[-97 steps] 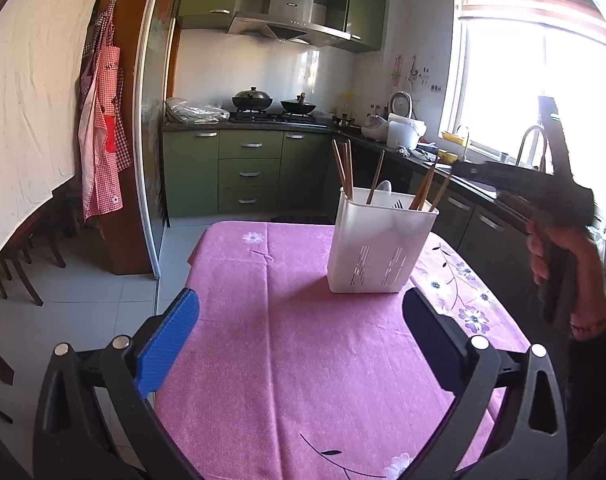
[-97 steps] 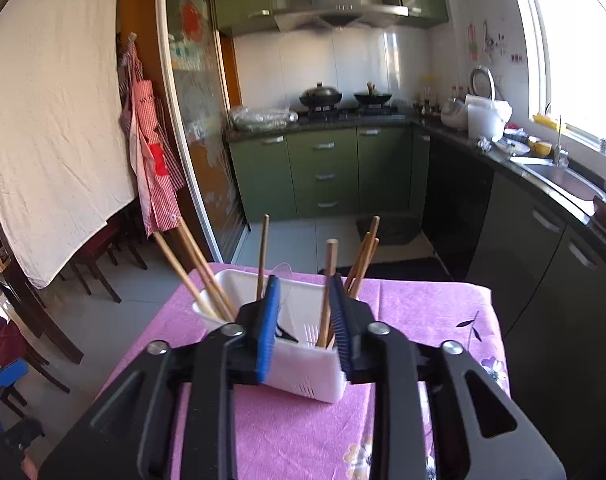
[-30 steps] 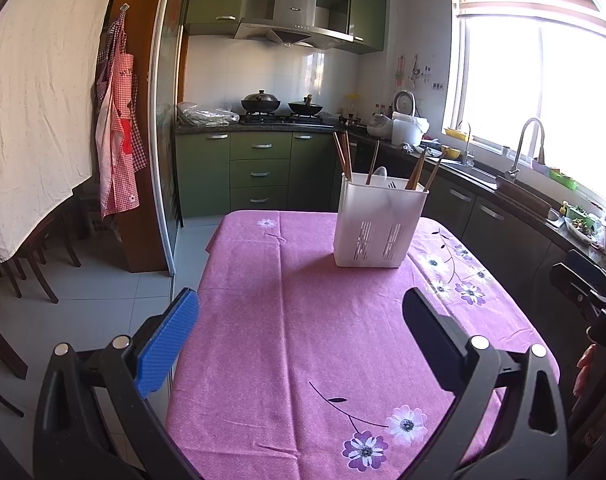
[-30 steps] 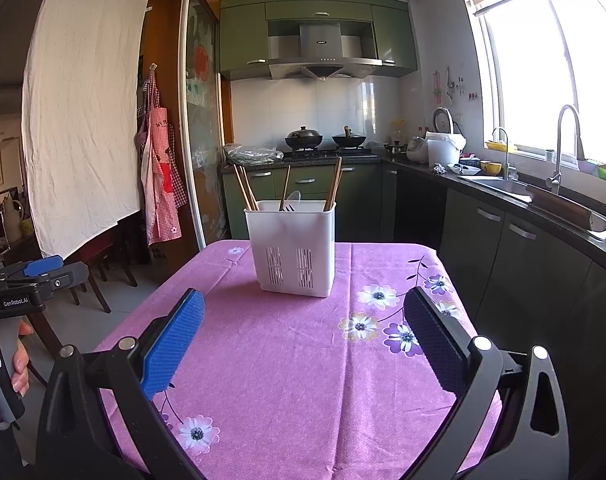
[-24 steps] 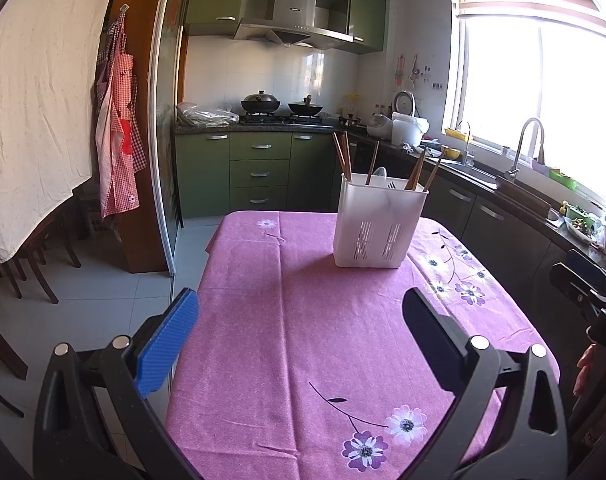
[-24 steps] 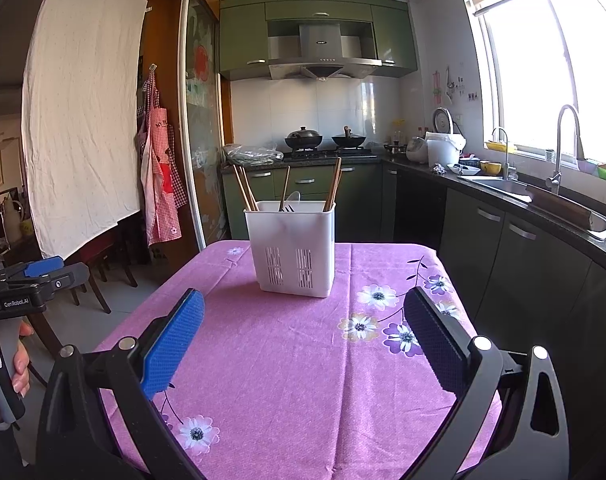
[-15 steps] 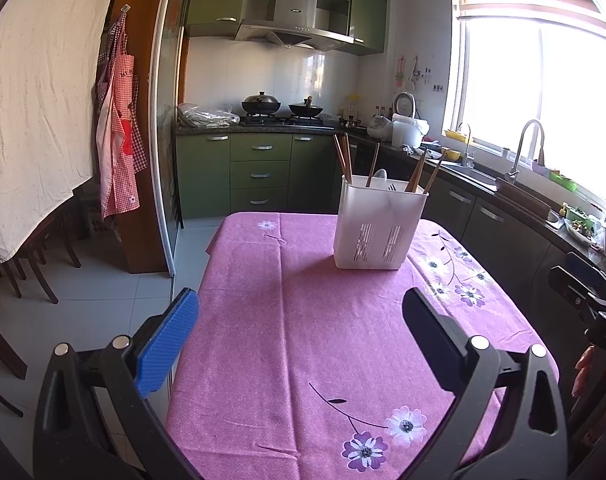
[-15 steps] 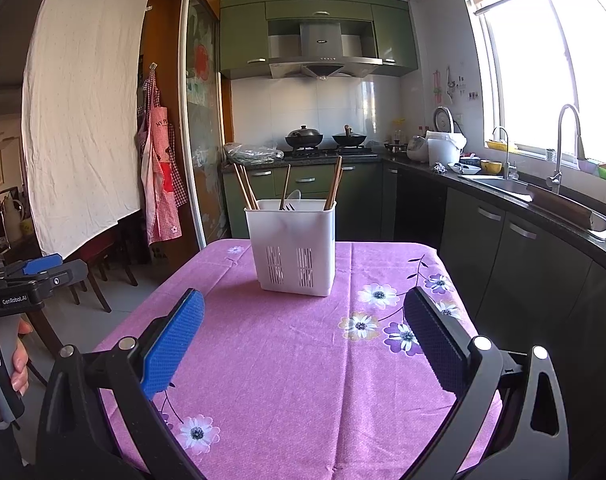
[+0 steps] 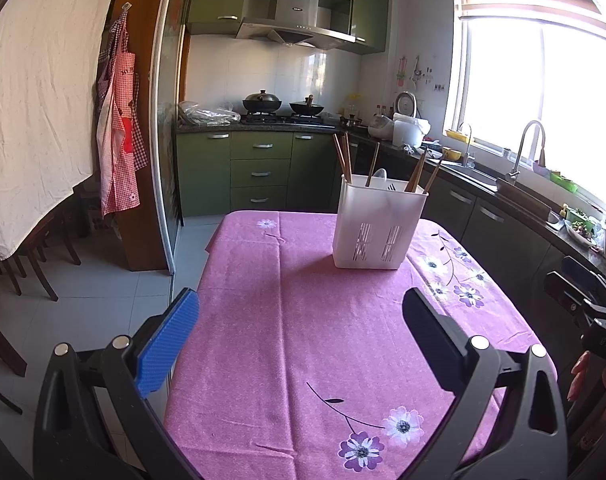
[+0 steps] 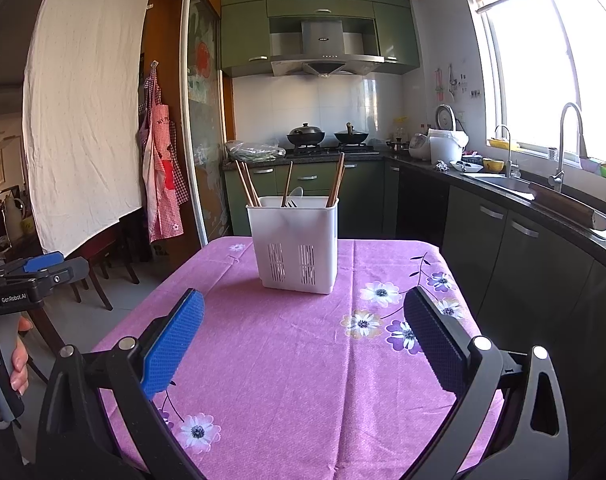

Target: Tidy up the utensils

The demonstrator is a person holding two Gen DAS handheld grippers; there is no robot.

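While both spread wide, left gripper (image 9: 299,332), right gripper (image 10: 303,332), utensil holder (image 10: 294,245) mid-tablecloth (image 10: 303,360).

A pink floral tablecloth (image 9: 303,340) covers the table; a checked apron (image 10: 163,184) hangs left, near green cabinets (image 9: 259,172).

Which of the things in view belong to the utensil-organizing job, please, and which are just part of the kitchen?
Belongs to the job:
white utensil holder
wooden chopsticks standing in it
fork and pale spoon inside
left gripper and right gripper, both open and empty

Just lying about:
purple tablecloth
apron
pots on the stove
rice cooker
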